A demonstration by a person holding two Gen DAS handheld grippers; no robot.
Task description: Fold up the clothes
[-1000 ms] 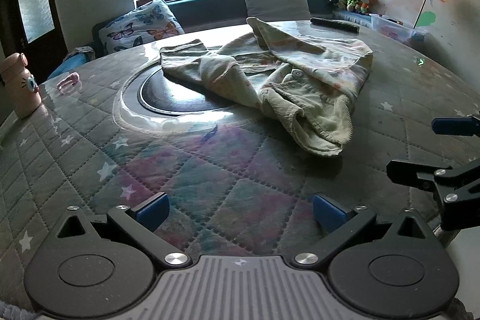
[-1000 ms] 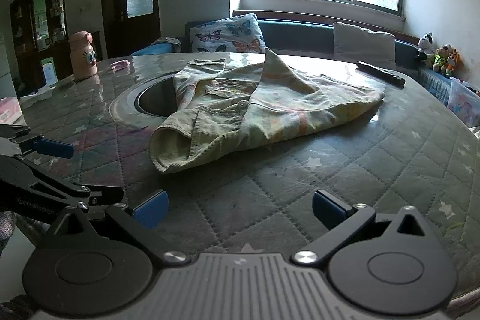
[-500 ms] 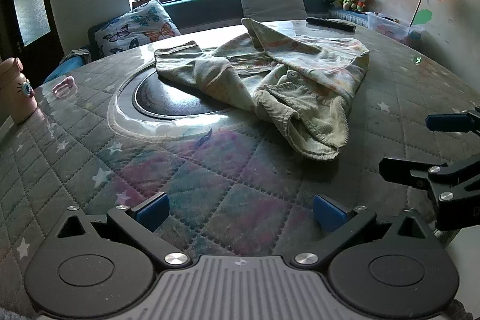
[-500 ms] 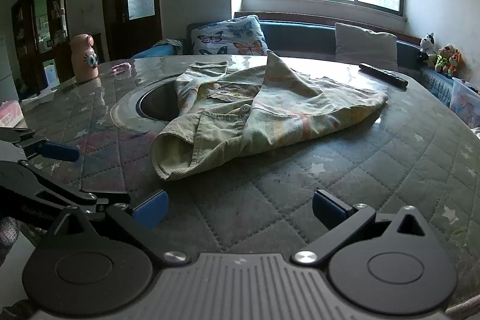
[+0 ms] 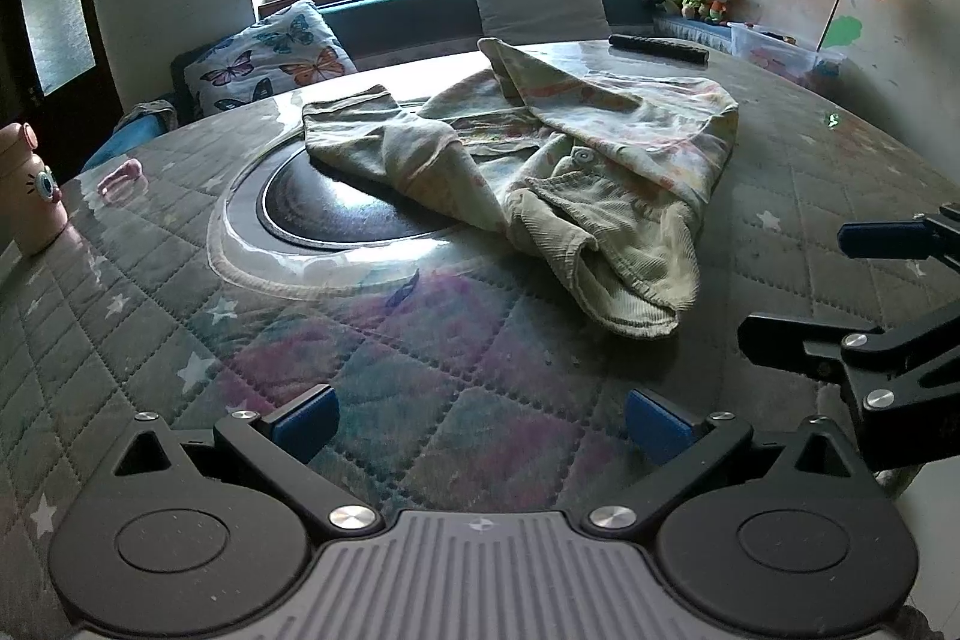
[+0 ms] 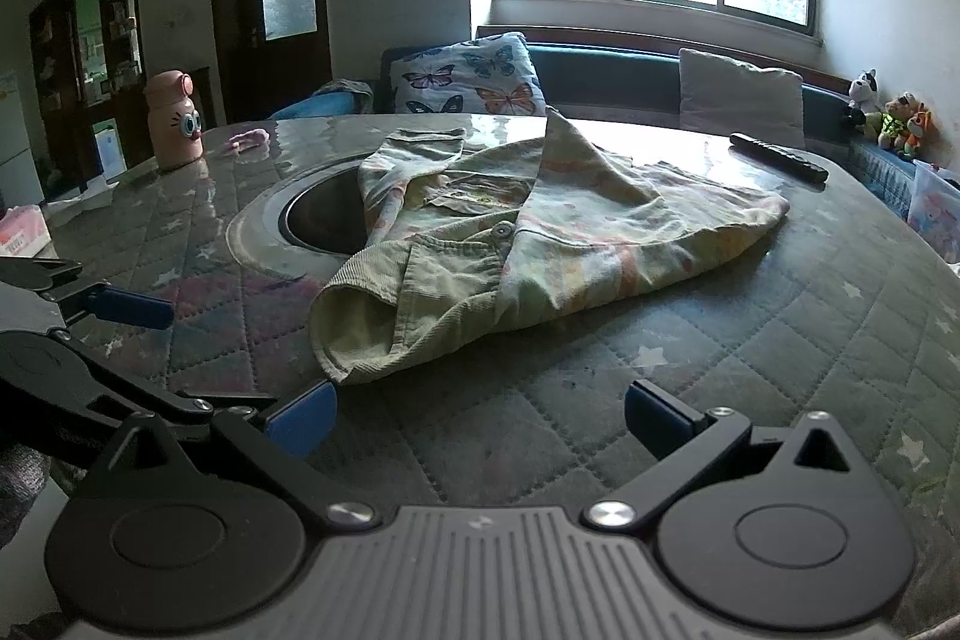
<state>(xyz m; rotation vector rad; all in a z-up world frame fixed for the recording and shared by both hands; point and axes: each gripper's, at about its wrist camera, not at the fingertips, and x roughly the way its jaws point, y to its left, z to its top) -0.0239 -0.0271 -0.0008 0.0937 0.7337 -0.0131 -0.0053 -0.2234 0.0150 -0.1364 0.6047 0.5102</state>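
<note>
Both claws have eased a little closer to the garment over the last second, while the garment itself has not shifted. The left claw (image 5: 480, 415) hangs low over the near edge of the surface (image 5: 180, 340) with its blue pads spread wide and nothing between them; the right claw (image 6: 477, 415) hangs beside it, likewise spread wide and empty. Each shows in the other's view at the side of the frame.

By my reading the folding has not begun: this is the approach before the first grasp. The next move calls for picking two edges to take hold of, most likely the cuffed end nearest the claws and another hem or corner, then lifting and spreading the piece flat before any fold is made.

That piece, a pale green corduroy garment (image 6: 510, 244) with a faded orange and yellow print on its lining, lies crumpled around the middle of the round quilted surface. Its far-left part drapes over the rim of the dark round recess (image 5: 336, 214) at the centre. One flap is thrown back and stands in a peak toward the far edge, a round button shows near the middle, and a tubular opening, a sleeve or a leg, I cannot tell which, points at the near edge.
</note>
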